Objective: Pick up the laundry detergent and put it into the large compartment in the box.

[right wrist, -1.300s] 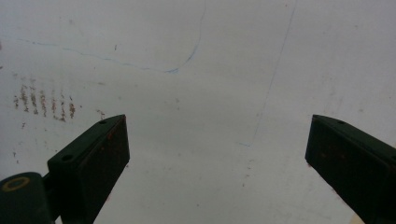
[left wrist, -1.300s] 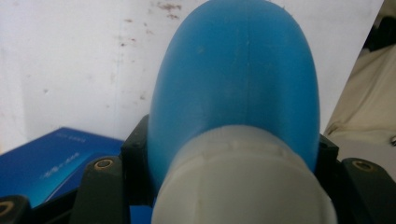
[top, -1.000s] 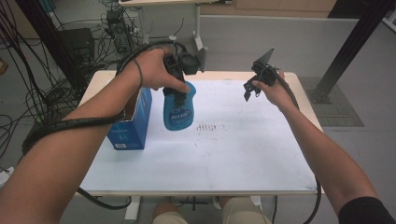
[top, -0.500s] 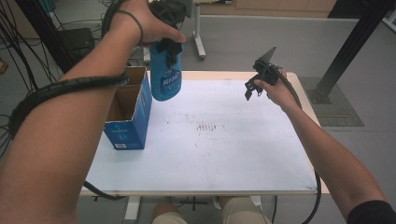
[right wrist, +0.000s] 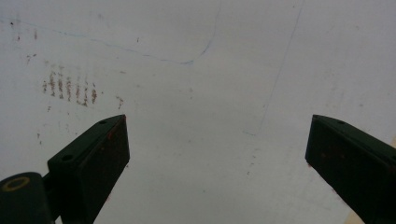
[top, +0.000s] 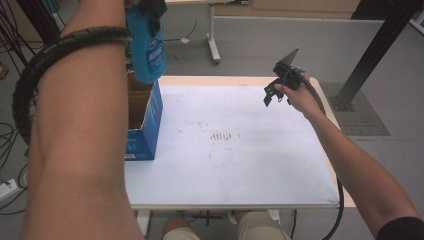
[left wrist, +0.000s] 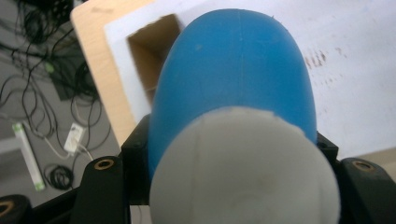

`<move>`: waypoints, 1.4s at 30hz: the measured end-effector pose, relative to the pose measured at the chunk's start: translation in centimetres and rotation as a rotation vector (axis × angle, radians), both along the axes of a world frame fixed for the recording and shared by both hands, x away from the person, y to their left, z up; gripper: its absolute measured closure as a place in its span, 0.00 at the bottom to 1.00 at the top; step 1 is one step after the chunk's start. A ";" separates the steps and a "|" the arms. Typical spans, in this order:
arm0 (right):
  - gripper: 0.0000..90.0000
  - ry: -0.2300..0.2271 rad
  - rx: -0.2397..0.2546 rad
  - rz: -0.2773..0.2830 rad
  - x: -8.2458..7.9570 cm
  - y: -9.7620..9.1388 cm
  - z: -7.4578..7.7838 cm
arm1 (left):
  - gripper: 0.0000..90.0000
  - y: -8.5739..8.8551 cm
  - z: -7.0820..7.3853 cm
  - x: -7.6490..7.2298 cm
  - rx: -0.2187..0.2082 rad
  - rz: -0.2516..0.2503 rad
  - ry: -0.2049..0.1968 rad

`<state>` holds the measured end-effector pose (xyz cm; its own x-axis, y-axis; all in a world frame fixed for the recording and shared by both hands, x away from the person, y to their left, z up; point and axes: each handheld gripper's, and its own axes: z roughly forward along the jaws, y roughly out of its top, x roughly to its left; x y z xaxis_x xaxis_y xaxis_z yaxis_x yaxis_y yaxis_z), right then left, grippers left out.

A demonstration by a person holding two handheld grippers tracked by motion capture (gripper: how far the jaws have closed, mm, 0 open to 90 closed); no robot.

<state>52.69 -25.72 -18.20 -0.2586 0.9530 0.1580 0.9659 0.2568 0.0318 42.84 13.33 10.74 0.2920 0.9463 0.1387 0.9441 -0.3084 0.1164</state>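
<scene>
Left gripper [top: 152, 7] fingers clamped on blue bottle [top: 146, 47], above open box [top: 142, 117]. Centre it over the opening, lower straight. Right gripper [top: 272, 95] fingers apart over desk [top: 240, 160].

A white table [top: 240, 165] with a pale wooden edge, its top stained with rusty marks. An open blue box [top: 145, 125] stands at its left edge

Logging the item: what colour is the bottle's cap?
White, on the blue plastic bottle; clearest in the left gripper view.
</scene>
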 end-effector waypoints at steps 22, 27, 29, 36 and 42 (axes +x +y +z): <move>0.07 0.007 0.002 -0.001 0.5 0.1 -0.3 | 0.43 6.3 0.6 -0.6 -0.026 0.229 -0.024; 0.07 0.007 0.000 0.003 0.5 0.1 -0.3 | 0.43 6.7 0.3 -0.7 -0.034 0.235 -0.027; 0.07 0.007 0.000 -0.003 0.4 0.1 -0.3 | 0.43 6.9 0.0 -0.8 -0.039 0.235 -0.030; 0.07 0.008 -0.002 -0.005 0.4 0.1 -0.3 | 0.43 7.4 -1.1 -0.6 -0.047 0.246 -0.026; 0.07 0.008 -0.004 -0.002 0.4 0.2 -0.3 | 0.43 7.8 -2.1 -0.6 -0.051 0.259 -0.025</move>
